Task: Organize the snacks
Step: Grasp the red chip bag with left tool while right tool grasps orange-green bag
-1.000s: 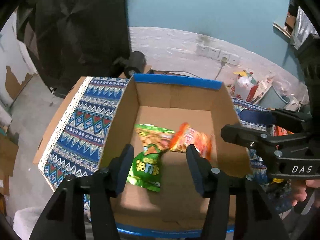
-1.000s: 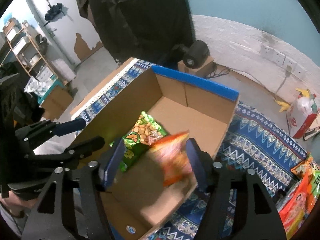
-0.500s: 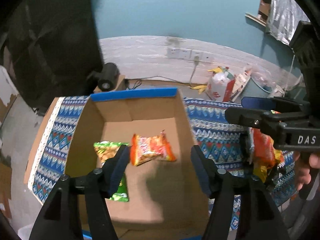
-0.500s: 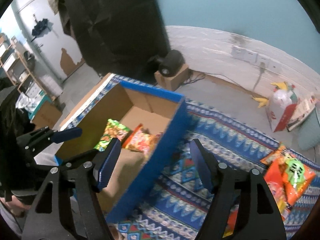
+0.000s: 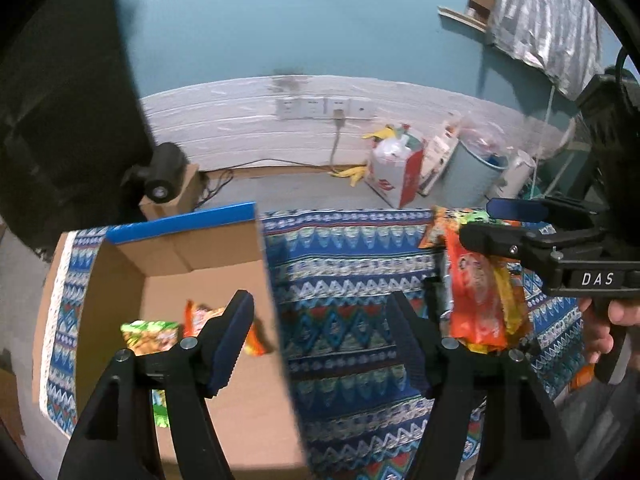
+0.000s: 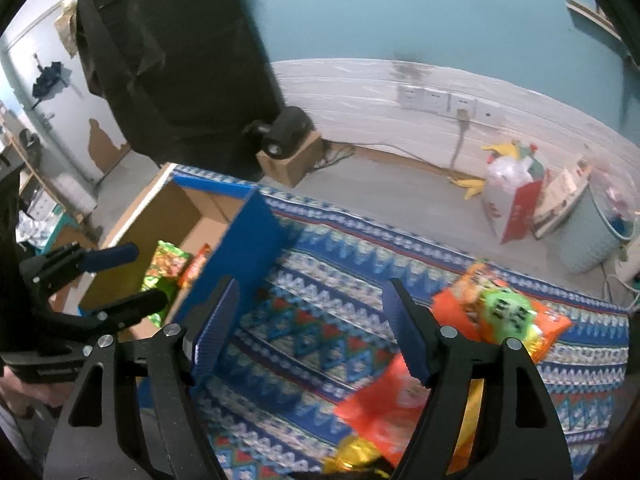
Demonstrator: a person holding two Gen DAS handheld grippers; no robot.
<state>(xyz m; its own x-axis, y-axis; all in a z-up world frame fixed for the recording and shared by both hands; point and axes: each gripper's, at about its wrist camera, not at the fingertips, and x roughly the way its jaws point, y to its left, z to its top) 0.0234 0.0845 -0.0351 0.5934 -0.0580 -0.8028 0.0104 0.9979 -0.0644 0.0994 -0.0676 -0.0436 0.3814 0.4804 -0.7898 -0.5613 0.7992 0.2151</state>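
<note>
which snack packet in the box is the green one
The green packet lies nearest the left wall of the cardboard box; the only other packet there, the orange one, lies beside it, toward the patterned cloth.

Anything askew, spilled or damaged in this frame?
Nothing damaged or spilled. Two packets lie loose in the cardboard box, the orange packet beside the green one; the remaining snack pile sits heaped on the patterned cloth.

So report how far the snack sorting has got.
Done: a green packet and an orange packet lie in the cardboard box. In hand: nothing; left tool and right tool are opening, empty. Left: the snack pile on the patterned cloth.
</note>
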